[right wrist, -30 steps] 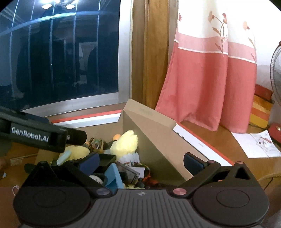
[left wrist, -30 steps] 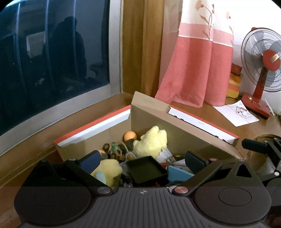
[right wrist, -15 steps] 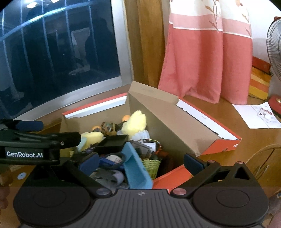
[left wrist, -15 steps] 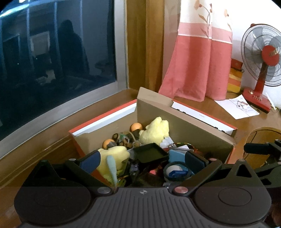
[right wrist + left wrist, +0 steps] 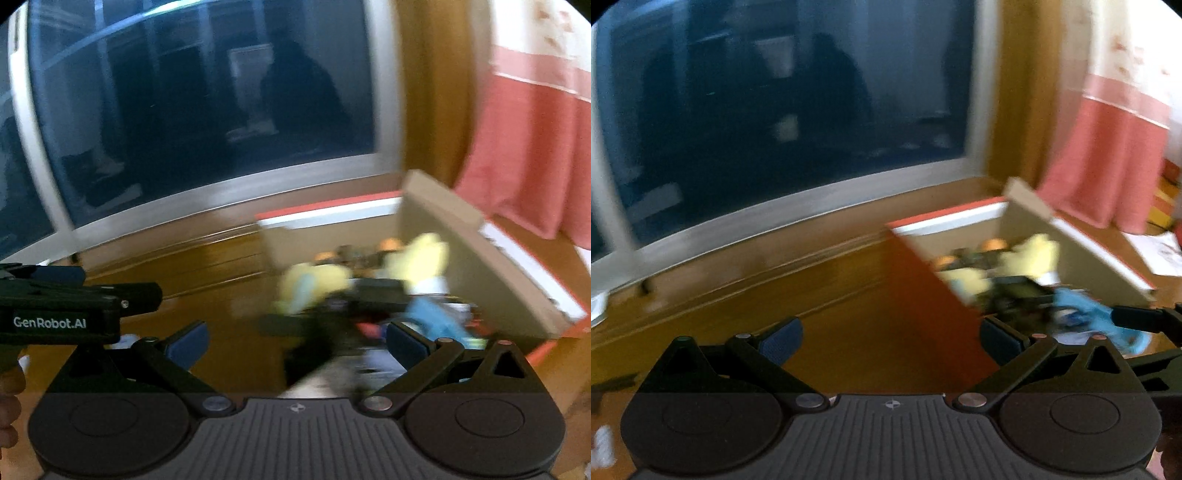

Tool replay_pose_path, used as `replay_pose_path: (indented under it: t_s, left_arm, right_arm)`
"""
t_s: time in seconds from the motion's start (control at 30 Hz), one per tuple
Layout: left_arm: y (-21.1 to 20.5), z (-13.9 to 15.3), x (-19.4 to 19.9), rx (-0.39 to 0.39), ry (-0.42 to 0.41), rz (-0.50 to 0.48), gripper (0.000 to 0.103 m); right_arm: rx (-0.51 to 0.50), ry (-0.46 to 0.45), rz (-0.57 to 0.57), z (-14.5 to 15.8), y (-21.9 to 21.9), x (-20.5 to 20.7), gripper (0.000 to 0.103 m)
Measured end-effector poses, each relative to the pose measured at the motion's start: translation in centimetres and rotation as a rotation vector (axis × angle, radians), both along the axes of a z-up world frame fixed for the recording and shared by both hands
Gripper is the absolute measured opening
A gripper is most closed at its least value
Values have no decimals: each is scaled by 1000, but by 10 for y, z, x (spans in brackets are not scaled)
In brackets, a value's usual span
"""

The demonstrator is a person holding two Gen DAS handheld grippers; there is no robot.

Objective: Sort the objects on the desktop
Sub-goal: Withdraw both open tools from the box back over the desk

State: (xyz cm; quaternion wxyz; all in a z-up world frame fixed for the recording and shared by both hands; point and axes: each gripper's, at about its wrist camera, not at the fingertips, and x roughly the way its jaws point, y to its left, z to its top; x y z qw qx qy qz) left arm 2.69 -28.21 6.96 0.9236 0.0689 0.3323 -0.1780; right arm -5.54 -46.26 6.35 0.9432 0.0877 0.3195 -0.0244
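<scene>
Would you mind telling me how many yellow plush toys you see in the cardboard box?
2. One yellow plush toy sits toward the back of the cardboard box; another lies nearer its left wall. The pictures are blurred, so more may be hidden in the clutter.

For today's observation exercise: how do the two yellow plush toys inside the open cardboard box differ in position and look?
In the right wrist view, the left yellow plush toy lies low near the box's left wall; the right yellow plush toy sits higher, beside the tan inner flap of the open cardboard box. A pale blue piece lies over the left toy; none shows on the right toy. Both are pale yellow, soft and blurred.
</scene>
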Motion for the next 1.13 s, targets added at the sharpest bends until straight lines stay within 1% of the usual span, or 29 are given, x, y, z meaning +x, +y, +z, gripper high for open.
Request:
replay_pose_path:
  t_s: [0.13,0.3,0.5,0.73,0.9,1.13]
  left_arm:
    - [51,-2,-2,8,20,139,103]
    - [106,-4,-12,22,43,289,103]
    - [148,-7,-22,8,58,396,103]
    - [166,-9,-32,-1,61,445,103]
    - [165,-10,-39,2,56,440,103]
    - [160,-12,-34,1,53,439,103]
  right_arm:
    - [15,16,89,-2,41,14,103]
    - [25,27,203,-5,90,29,103]
    - [22,38,297,-4,133,35,103]
    - [21,55,328,-5,147,38,103]
    - [26,68,329,-8,142,36,103]
    - [27,74,322,-11,132,33,103]
